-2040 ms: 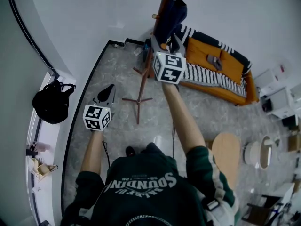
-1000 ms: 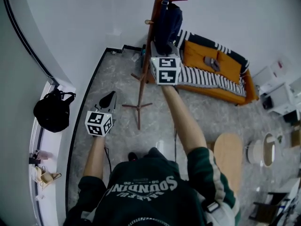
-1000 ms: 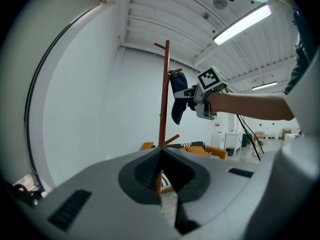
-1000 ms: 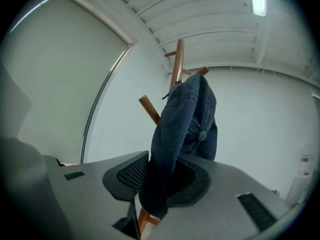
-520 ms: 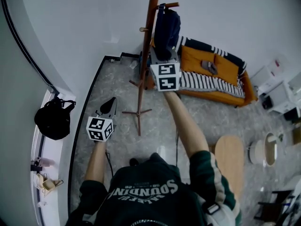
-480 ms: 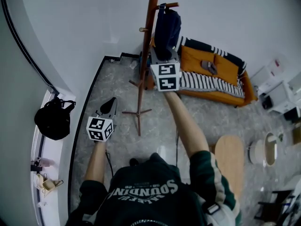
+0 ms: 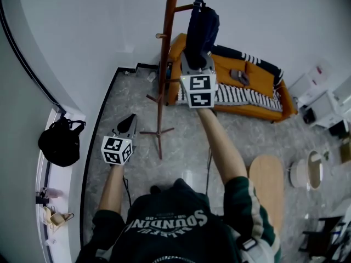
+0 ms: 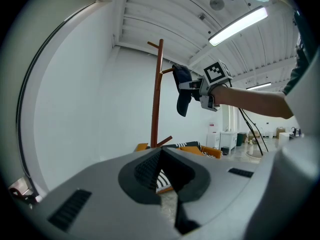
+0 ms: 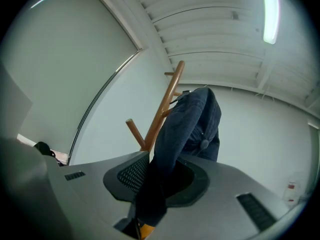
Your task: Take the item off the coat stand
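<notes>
Grey stone floor (image 7: 181,152), white wall (image 7: 82,26), orange sofa (image 7: 260,84), striped blanket (image 7: 236,95), ceiling strip light (image 8: 240,26).

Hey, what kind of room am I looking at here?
Probably a living-room setup inside an office or lab: a wooden coat stand, an orange sofa, and strip lights overhead.

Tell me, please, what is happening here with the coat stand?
A person holds a gripper in each hand. The right gripper is raised and shut on the lower part of a dark blue item that hangs from an upper peg of the wooden coat stand. The item is not yet off its peg. The left gripper is held low beside the stand's base, jaws together and holding nothing.
</notes>
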The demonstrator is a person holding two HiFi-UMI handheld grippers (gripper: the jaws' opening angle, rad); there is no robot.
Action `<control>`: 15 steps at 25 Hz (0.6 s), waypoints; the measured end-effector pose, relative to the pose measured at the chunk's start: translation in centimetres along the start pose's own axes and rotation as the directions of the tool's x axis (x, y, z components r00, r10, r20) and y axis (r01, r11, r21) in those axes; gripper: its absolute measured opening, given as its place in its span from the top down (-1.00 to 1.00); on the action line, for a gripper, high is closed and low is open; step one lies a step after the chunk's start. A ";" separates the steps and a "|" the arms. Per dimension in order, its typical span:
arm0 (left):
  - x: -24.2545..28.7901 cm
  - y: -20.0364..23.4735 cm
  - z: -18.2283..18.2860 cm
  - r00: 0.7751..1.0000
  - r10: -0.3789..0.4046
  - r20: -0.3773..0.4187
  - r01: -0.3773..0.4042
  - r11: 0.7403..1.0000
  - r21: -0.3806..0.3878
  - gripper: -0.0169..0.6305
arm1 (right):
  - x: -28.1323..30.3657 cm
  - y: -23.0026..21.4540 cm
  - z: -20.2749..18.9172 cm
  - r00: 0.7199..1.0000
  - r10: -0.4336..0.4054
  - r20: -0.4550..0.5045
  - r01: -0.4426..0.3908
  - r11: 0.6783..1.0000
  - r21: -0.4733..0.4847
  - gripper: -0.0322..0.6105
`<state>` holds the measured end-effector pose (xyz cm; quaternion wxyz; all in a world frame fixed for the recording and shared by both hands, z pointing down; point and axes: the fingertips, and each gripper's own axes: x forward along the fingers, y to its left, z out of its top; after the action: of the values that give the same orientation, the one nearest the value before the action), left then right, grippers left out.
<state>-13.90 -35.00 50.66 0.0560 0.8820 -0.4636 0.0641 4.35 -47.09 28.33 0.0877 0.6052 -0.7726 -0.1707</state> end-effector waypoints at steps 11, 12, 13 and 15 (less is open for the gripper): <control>1.3 -0.9 0.6 0.999 -0.032 0.002 0.032 0.999 0.016 0.94 | -3.4 -2.3 -2.0 0.999 -0.033 -0.009 0.033 0.999 -0.005 0.60; 1.3 -0.9 0.7 0.999 -0.033 0.003 0.033 0.999 0.017 0.94 | -3.8 -2.2 -2.5 0.999 -0.032 -0.010 0.032 0.999 -0.003 0.60; 1.3 -0.9 0.7 0.999 -0.034 0.003 0.034 0.999 0.016 0.94 | -4.3 -2.0 -3.0 0.999 -0.030 -0.012 0.030 1.000 0.000 0.60; 1.4 -0.9 0.8 0.999 -0.034 0.005 0.034 0.999 0.015 0.94 | -5.0 -1.5 -3.9 1.000 -0.019 -0.017 0.019 1.000 0.015 0.60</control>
<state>-12.31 -35.79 50.06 0.0494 0.8902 -0.4483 0.0643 8.34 -43.20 31.77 0.0879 0.6147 -0.7672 -0.1608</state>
